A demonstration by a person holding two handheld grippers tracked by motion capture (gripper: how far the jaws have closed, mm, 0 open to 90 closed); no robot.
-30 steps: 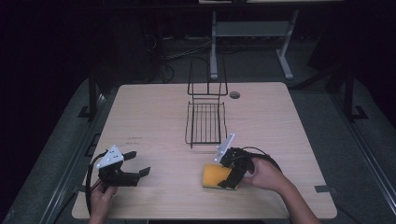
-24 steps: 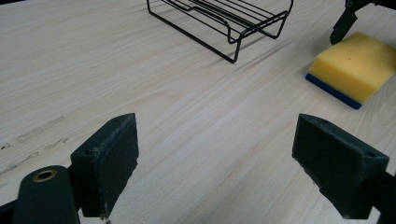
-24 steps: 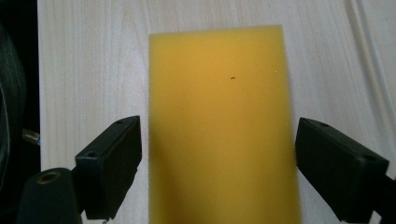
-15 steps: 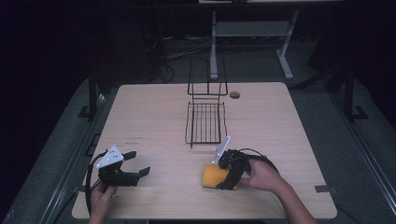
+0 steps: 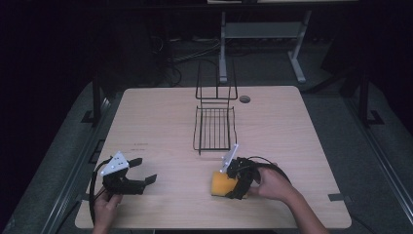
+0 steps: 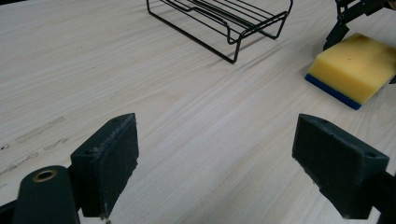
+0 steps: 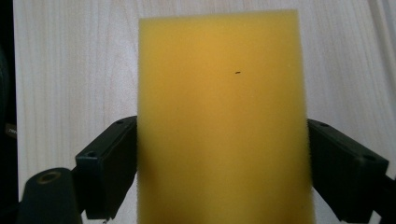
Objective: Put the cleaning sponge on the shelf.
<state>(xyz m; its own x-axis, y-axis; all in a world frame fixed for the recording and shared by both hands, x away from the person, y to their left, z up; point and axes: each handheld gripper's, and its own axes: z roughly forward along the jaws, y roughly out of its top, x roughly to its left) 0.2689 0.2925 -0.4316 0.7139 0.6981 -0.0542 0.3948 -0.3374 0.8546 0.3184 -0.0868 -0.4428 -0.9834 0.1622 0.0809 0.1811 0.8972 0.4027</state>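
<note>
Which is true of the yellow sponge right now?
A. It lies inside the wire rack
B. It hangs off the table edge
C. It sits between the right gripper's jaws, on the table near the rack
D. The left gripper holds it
C: the sponge fills the gap between the right gripper's jaws, short of the wire rack; the left gripper is open with nothing in it.

sponge point(image 7: 219, 121): lower end cut off by the right gripper view's bottom edge; blue layer hidden beneath
wire rack point(image 6: 224, 21): far end cut off at the top edge
</note>
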